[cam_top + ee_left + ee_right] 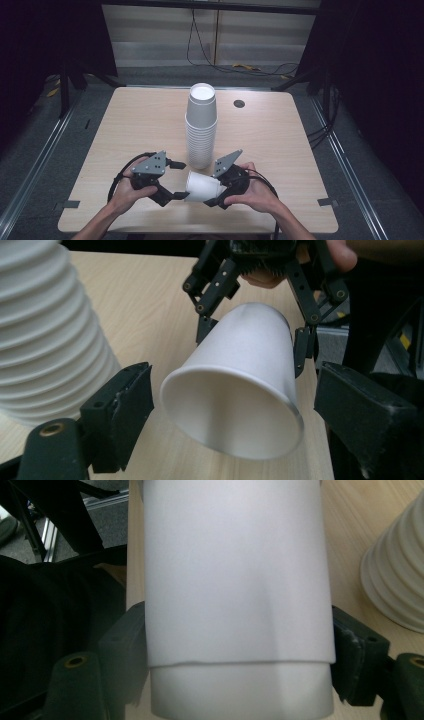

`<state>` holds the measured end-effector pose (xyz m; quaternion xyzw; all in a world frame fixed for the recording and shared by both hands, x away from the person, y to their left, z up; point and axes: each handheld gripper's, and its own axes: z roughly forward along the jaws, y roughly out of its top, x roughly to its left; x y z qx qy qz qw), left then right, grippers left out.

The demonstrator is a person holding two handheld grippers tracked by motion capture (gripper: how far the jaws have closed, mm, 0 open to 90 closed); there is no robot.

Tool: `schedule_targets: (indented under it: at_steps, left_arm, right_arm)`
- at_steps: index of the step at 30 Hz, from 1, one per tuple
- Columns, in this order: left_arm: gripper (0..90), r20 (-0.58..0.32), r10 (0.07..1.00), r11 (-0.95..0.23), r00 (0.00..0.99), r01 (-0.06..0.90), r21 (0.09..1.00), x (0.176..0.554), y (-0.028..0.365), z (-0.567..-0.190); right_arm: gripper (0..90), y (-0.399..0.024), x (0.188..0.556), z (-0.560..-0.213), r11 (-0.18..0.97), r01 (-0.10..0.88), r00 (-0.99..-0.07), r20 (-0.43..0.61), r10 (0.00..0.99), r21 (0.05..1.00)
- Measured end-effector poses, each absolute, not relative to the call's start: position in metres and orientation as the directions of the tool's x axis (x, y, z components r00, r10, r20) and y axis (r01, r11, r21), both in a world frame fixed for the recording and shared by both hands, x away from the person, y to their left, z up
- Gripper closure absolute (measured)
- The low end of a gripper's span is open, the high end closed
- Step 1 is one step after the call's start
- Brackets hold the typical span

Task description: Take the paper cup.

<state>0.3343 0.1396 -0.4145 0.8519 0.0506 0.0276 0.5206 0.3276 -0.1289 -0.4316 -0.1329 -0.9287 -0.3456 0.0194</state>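
One paper cup [201,186] is held on its side by R gripper [216,192], just in front of cup stack [201,125]. L gripper [176,179] jaws flank cup rim w/o contact; nothing is gripped.

A lab or recording studio rather than a home. A plain wooden table [150,125] with a cable hole [239,103] stands on grey floor between black curtains [380,75], with metal rails [35,165] along both sides and cables [200,50] trailing past its far edge.
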Motion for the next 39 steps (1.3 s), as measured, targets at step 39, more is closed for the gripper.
schedule_targets:
  at_steps: [39]
  left_arm:
    - [15.5, -0.127, 0.225, -0.331, 0.966, 0.198, 0.923, 0.335, 0.154, -0.443]
  right_arm:
    - [23.0, -0.167, 0.331, -0.447, 0.37, 0.334, -0.923, 0.221, 0.314, 0.867]
